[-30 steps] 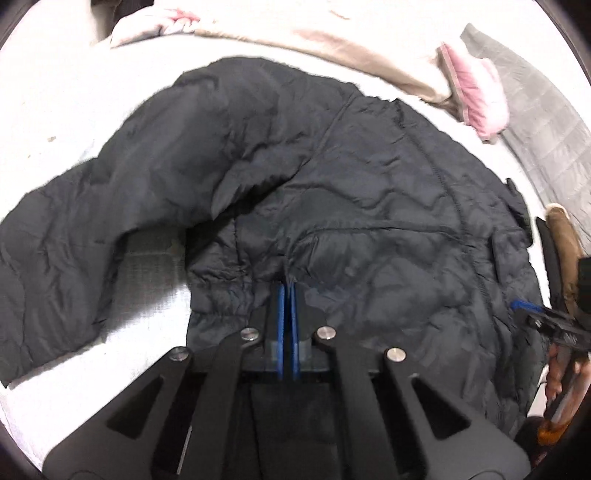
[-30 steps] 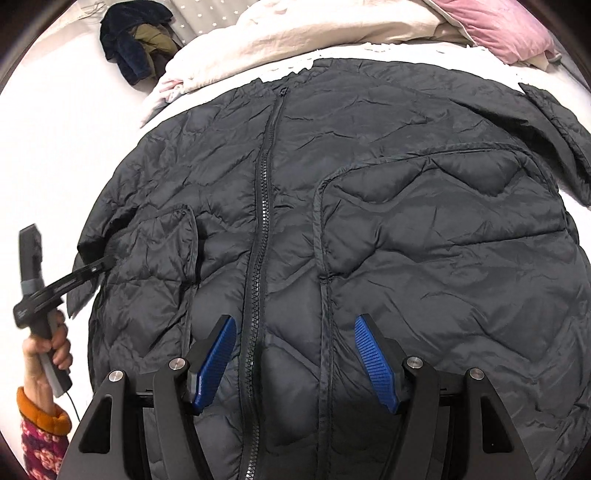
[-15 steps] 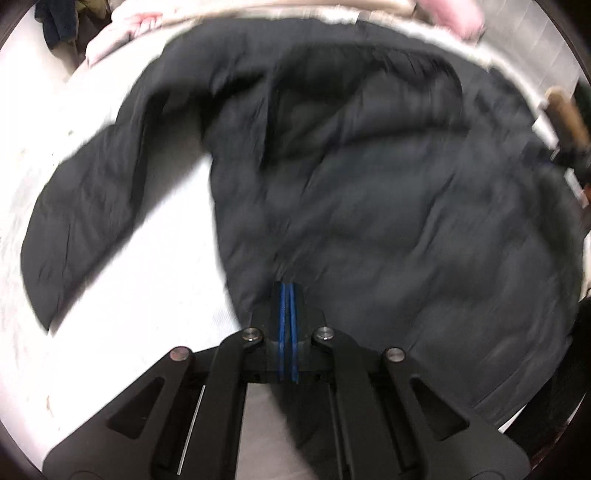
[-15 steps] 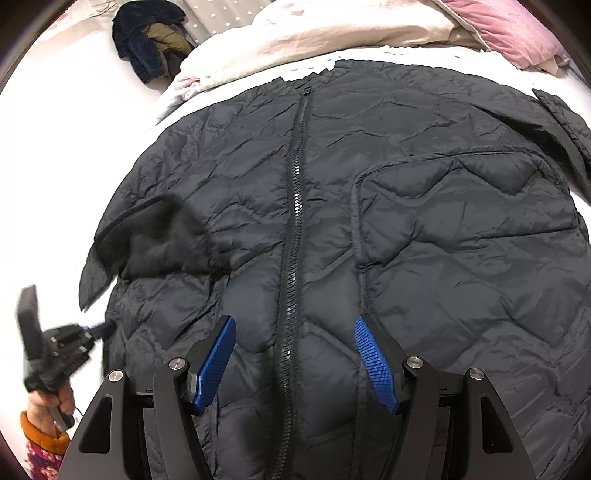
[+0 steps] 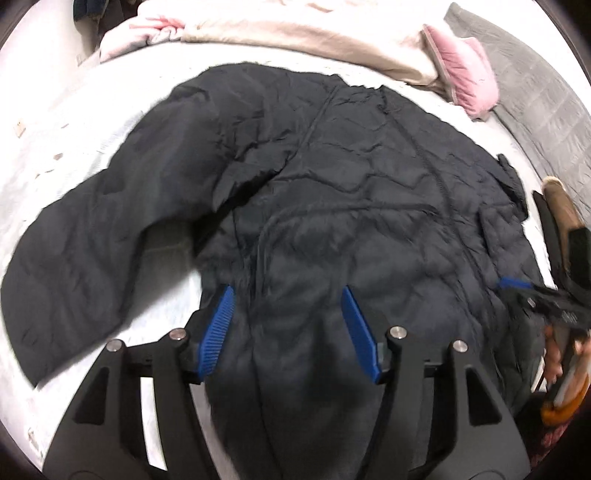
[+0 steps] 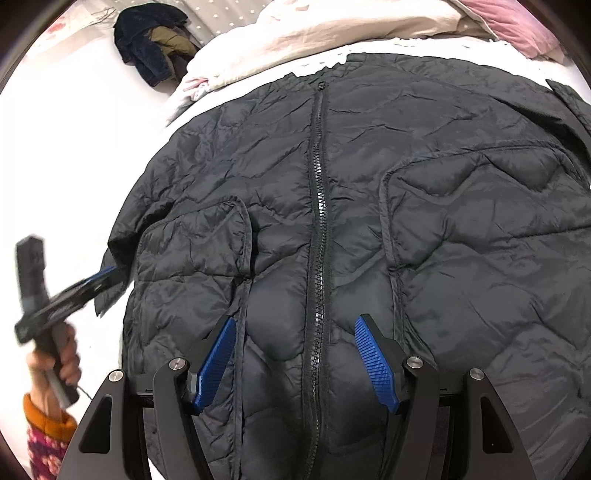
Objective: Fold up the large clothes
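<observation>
A black quilted jacket [image 6: 369, 206] lies front up on the white bed, its zipper [image 6: 317, 221] closed. One sleeve [image 5: 74, 258] stretches out to the left in the left wrist view. My left gripper [image 5: 288, 328] hangs over the jacket's side edge with its jaws opening; fabric lies below the blue pads [image 5: 218, 328] and they do not press on it. In the right wrist view the left gripper [image 6: 107, 275] sits at the jacket's left edge. My right gripper [image 6: 295, 358] stands open above the hem, straddling the zipper without gripping.
A beige blanket [image 5: 295, 33] and a pink pillow [image 5: 461, 70] lie beyond the collar. A grey quilt [image 5: 535, 92] is at the right. A heap of dark clothes [image 6: 155, 40] sits at the far left. Bare white sheet [image 6: 74, 166] lies left of the jacket.
The left gripper was shut on the jacket's edge and tugged it; now its jaws stand apart and the fabric is released. The right gripper stayed open over the hem.
</observation>
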